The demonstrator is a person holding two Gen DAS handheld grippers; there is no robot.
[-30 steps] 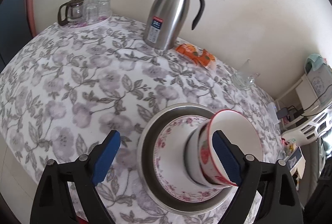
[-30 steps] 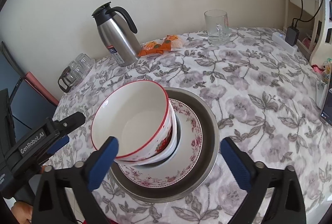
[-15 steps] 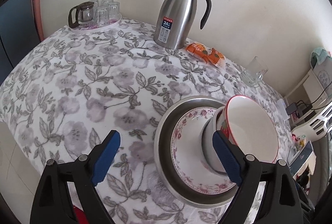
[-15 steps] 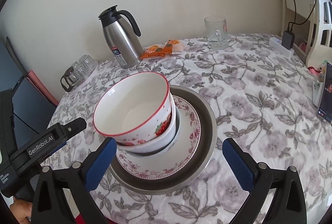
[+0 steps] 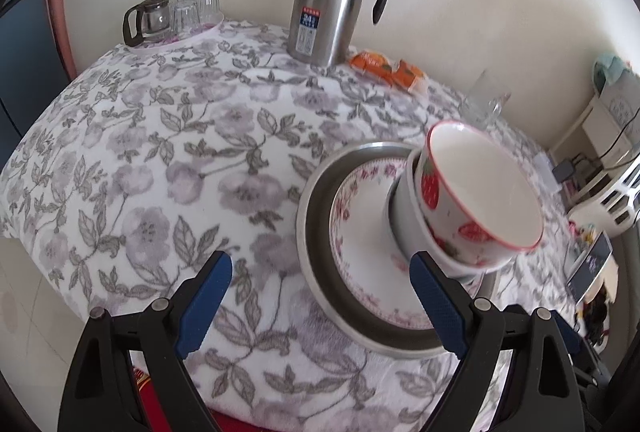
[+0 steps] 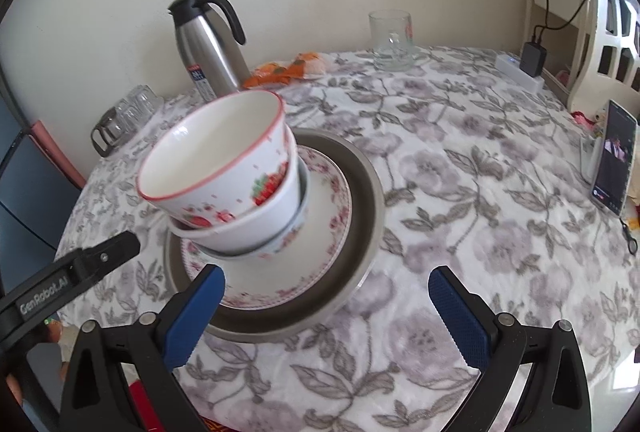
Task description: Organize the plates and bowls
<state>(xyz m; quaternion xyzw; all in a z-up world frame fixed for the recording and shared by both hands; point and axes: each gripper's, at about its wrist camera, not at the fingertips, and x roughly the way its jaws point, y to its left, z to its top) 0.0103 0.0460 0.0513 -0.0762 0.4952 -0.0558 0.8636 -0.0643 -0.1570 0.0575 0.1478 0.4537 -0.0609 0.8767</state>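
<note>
Glossy ceramic strawberry bowl (image 6: 216, 156) at nine o'clock, brushed metal basin (image 6: 360, 192), soft matt floral tablecloth (image 6: 480, 192), shiny steel thermos jug (image 6: 212, 48) at eleven.

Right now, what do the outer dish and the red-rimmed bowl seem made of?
Grey outer dish: likely stainless steel, with a dull brushed sheen. Red-rimmed strawberry-print bowl: probably glazed ceramic, glossy white with highlights, though melamine can't be excluded.

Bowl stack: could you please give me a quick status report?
Both grippers open, left gripper and right gripper, nothing held. Bowls nested on plate in metal dish. Nothing in the way.
</note>
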